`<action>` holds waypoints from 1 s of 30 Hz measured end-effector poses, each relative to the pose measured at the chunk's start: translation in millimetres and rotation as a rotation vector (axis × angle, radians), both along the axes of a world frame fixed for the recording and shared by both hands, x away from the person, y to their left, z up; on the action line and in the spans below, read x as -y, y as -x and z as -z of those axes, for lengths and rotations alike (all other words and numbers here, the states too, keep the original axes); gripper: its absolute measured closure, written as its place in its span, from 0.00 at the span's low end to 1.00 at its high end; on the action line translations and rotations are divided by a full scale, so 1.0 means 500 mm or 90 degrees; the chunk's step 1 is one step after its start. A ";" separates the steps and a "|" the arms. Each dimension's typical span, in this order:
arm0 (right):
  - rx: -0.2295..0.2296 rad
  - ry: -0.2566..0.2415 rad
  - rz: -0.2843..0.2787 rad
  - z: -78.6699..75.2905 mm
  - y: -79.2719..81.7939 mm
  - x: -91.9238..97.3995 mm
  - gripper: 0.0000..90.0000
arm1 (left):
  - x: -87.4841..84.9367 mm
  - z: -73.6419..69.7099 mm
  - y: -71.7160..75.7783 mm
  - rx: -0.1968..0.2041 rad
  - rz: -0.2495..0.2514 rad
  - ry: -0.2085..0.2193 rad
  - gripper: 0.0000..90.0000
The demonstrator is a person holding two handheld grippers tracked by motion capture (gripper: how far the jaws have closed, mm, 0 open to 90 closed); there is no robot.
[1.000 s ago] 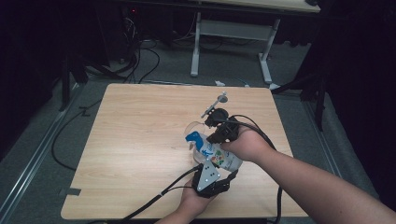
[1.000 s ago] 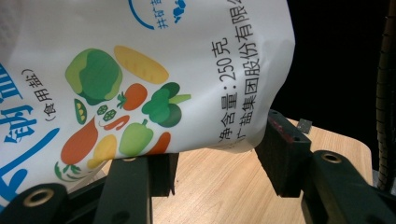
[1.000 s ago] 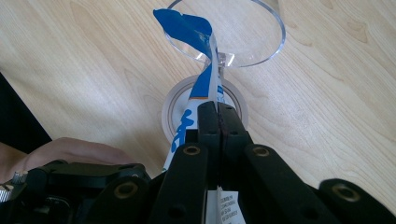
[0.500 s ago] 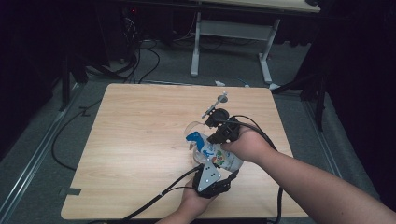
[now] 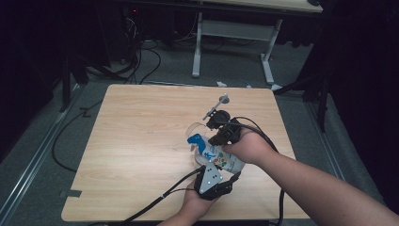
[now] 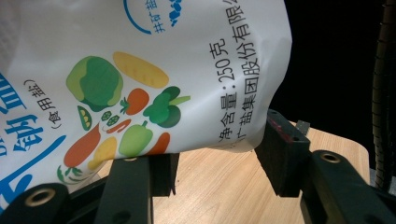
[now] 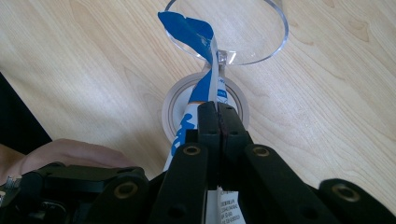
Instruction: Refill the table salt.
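Observation:
A white salt bag (image 5: 217,157) printed with vegetables (image 6: 140,70) hangs tilted over the table's near right part. My left gripper (image 5: 220,169) grips its lower end, one pad on each side of the bulging bag (image 6: 219,158). My right gripper (image 5: 220,136) is shut on the bag's flattened blue-and-white top edge (image 7: 191,28), its jaws pressed together (image 7: 218,116). Just beyond the bag's blue tip stands a clear round container (image 5: 195,129), whose rim (image 7: 275,37) lies under the tip. A pale ring (image 7: 238,100) lies on the wood below the bag.
A thin grey rod with a round head (image 5: 216,106) lies on the wooden table (image 5: 141,141) beyond my right gripper. Black cables (image 5: 160,195) trail off the table's near edge. Dark floor, cables and a desk frame (image 5: 235,33) lie behind the table.

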State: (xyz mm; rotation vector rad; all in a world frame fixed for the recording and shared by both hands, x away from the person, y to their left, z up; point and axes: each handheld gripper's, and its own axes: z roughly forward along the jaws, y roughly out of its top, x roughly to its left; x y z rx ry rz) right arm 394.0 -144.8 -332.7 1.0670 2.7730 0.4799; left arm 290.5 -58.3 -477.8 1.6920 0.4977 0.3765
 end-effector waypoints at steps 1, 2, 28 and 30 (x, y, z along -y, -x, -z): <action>0.000 0.000 0.000 0.000 0.000 0.000 1.00 | 0.000 0.000 0.000 0.000 0.000 0.000 0.58; 0.000 0.000 0.000 0.000 0.000 -0.001 1.00 | 0.000 0.000 0.000 0.000 0.000 0.000 0.58; -0.004 0.000 0.002 -0.001 0.007 0.010 1.00 | -0.001 0.009 0.006 0.008 0.013 -0.013 0.58; -0.003 -0.002 0.000 0.001 0.009 0.012 1.00 | -0.002 0.011 0.007 0.008 0.014 -0.015 0.58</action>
